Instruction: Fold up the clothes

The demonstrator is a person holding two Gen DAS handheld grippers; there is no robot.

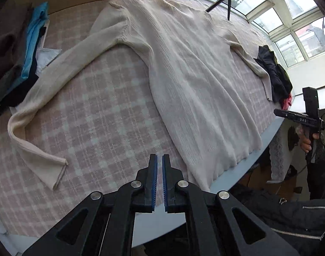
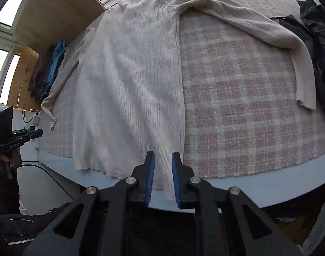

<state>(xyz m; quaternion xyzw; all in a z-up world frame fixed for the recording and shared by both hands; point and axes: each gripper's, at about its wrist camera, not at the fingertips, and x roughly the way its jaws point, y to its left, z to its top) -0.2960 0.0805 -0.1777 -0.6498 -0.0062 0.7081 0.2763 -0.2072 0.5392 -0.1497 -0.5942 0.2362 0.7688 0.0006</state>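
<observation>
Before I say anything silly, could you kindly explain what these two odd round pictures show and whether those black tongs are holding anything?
There is no robot here: a person holds a two-finger gripper in each hand, each with a wide-angle camera looking along its fingers. One picture is from the left gripper, the other from the right gripper. Both look down on a cream sweater spread flat, sleeves out, on a pink checked cloth. Folded clothes lie to one side, a dark heap to the other. Neither gripper holds anything: the left is nearly closed over the cloth, the right stands open over the sweater's hem.
</observation>
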